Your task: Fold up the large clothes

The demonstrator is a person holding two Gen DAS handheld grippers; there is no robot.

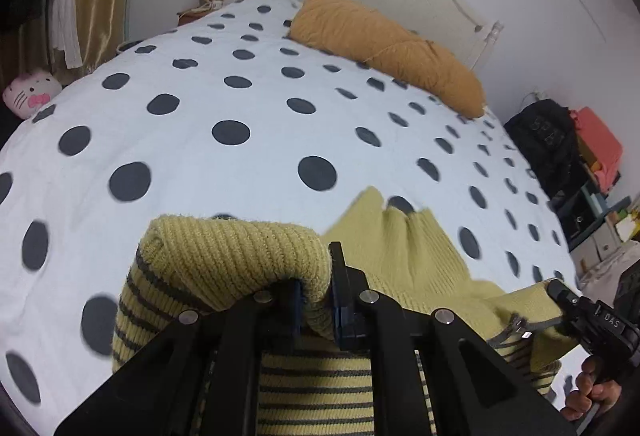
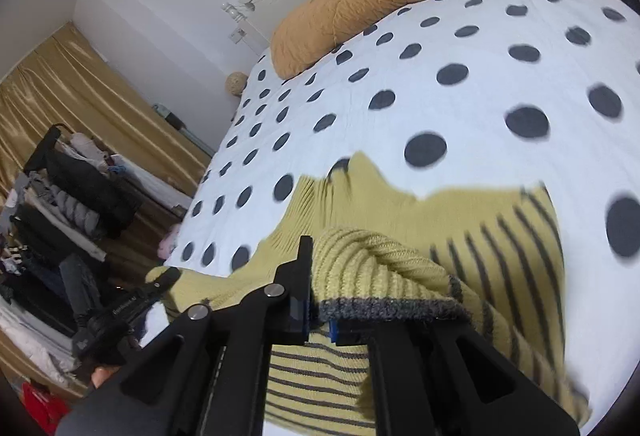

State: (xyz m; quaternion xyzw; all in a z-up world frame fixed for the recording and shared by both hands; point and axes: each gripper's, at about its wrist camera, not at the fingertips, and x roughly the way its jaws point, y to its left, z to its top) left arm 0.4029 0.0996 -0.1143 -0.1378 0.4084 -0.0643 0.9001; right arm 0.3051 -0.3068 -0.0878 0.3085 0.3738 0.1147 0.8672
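The left tool is clenched on a rolled, ribbed edge of the yellow striped sweater, and the right tool is clenched on a grey-trimmed edge of the same garment. Between the two tools the knit hangs lifted, while the rest of it trails onto the near part of the bed, over the spotted cover.

What could go wrong, as I judge it: each tool pinches only a narrow strip of thick, stretchy knit, so a quick swing could pull an edge free and let that side drop. If the two hands travel unevenly, the fold line would skew and the halves would not meet. The trailing part could drag and bunch on the cover, leaving creases inside the fold. The far edge already looks rumpled, though blur makes it hard to judge.

Counted: one sweater, two tools, one bed, one orange bolster pillow at the headboard, one pink plush cat head at the bed's side, one black bag beside the bed, one clothes rack against the gold curtain
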